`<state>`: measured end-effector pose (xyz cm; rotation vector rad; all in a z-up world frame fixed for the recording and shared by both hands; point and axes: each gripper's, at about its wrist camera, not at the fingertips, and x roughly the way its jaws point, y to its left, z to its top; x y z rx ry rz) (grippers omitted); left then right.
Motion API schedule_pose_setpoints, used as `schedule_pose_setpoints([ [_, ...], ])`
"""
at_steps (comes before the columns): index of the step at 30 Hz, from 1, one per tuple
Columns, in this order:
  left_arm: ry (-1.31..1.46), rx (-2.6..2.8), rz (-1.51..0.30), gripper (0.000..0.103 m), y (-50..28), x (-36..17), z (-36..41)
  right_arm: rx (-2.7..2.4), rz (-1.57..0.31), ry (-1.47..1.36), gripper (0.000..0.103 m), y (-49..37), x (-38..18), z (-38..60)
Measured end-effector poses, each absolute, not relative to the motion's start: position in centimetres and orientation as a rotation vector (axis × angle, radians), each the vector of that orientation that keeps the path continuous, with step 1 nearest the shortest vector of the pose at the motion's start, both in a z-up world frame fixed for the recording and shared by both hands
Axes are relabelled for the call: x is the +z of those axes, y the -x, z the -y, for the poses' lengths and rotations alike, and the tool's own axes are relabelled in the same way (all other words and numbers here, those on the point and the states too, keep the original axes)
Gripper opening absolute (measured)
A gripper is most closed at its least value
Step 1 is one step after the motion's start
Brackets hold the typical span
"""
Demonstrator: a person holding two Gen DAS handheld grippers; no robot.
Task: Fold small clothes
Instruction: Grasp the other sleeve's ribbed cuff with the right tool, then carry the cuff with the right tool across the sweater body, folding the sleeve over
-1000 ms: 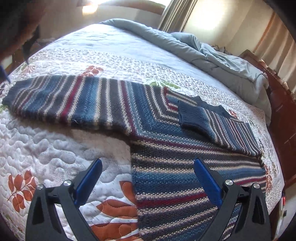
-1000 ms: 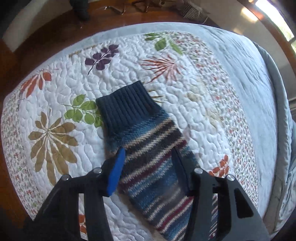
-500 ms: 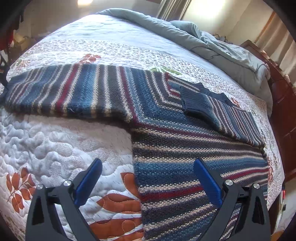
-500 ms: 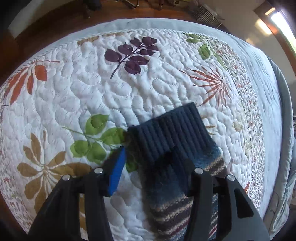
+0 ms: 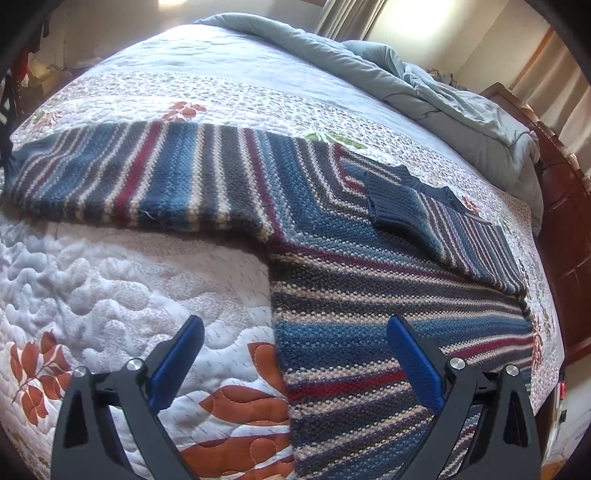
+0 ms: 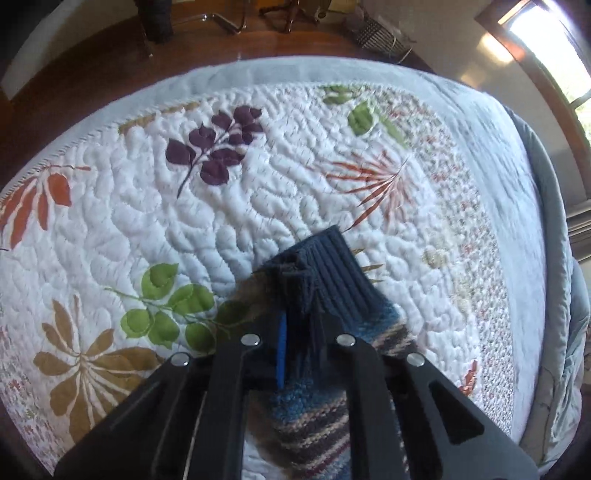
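Note:
A striped knit sweater (image 5: 332,236) in blue, grey, cream and red lies flat on the quilted bed. One sleeve stretches out to the left (image 5: 110,177); the other is folded across the chest, dark cuff (image 5: 388,199) uppermost. My left gripper (image 5: 293,339) hovers open over the sweater's lower left edge, touching nothing. In the right wrist view my right gripper (image 6: 301,332) is shut on the navy ribbed cuff (image 6: 332,273) of the outstretched sleeve, which bunches up between the pads.
The white quilt (image 6: 258,192) with leaf prints covers the bed. A rumpled grey-blue duvet (image 5: 443,92) lies at the far side. A dark wooden bed frame (image 5: 565,206) runs along the right. Wooden floor and furniture legs (image 6: 229,22) lie beyond the bed's edge.
My right gripper slid along the sleeve to the cuff, dropped lower, and its jaws went from open to shut on the cuff. The left gripper stayed open and nearly still.

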<state>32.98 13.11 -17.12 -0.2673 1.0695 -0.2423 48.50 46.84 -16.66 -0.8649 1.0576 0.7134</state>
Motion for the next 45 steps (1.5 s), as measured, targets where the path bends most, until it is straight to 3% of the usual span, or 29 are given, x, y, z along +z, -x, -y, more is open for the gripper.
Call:
schedule_pose_setpoints([
  [10, 0.359, -0.243, -1.072, 0.099, -33.5, -17.7, -14.3, 0.642, -1.018, 0.623, 0.007, -51.4, -6.6, -37.6],
  [24, 0.6, -0.299, -0.896, 0.099, -33.2, -15.8, -17.5, 0.433, -0.944, 0.359, 0.007, -52.7, 4.1, -12.4],
  [30, 0.615, -0.242, -0.822, 0.099, -33.3, -14.1, -19.5, 0.344, -0.978, 0.197, 0.007, -51.9, 2.9, 2.0],
  [37, 0.599, -0.235, -0.779, 0.099, -33.0, -12.4, -20.3, 0.277, -1.015, 0.01, 0.007, -49.2, -3.3, 16.8],
  [45, 0.625, -0.308, -0.843, 0.099, -35.8, -13.2, -18.0, 0.249, -1.057, -0.217, 0.007, -46.8, -10.1, 26.0],
])
